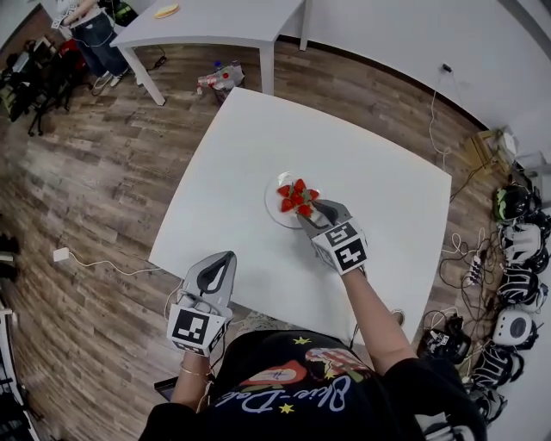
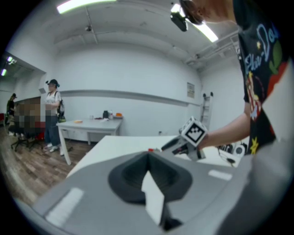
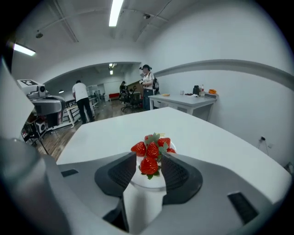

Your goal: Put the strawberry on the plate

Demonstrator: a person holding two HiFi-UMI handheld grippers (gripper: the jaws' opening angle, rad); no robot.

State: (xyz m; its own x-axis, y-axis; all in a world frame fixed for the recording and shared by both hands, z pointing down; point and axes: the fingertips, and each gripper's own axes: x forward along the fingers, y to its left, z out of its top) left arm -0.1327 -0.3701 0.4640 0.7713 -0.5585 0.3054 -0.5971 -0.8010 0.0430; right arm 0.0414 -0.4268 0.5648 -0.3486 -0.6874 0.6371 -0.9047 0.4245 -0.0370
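Strawberries [image 1: 291, 195], red with green leaf caps, lie heaped on a small round white plate [image 1: 276, 214] near the middle of a square white table [image 1: 258, 146]. The right gripper [image 1: 307, 213], grey with black ribbed pads, reaches in over the plate's near rim. In the right gripper view its jaws stand only a berry's width apart, and one red strawberry [image 3: 149, 166] sits between the pads [image 3: 118, 173], which close on it from both sides. This strawberry hangs with its leaf cap turned toward the camera. It is over the near part of the plate [image 3: 154, 185], just in front of the rest of the heap and close against it. Whether it rests on the plate's surface cannot be told.

The left gripper [image 1: 225, 258] is held at the table's near edge, well apart from the plate. In the left gripper view its jaws are pressed together tip to tip, with nothing between them [image 2: 148, 155].

Each gripper carries a white cube with black square markers [image 1: 345, 246]. They show blocky patterns only, no letters.

The person's black shirt [image 1: 284, 388] bears pale script lettering, red shapes and small yellow stars. The lettering lies upside down in the head view and cannot be read with certainty.

Beyond the square table stands a second white table [image 1: 215, 24] on a wooden plank floor [image 1: 77, 172]. Black-and-white headsets and cables [image 1: 516, 284] lie along the wall at the right.
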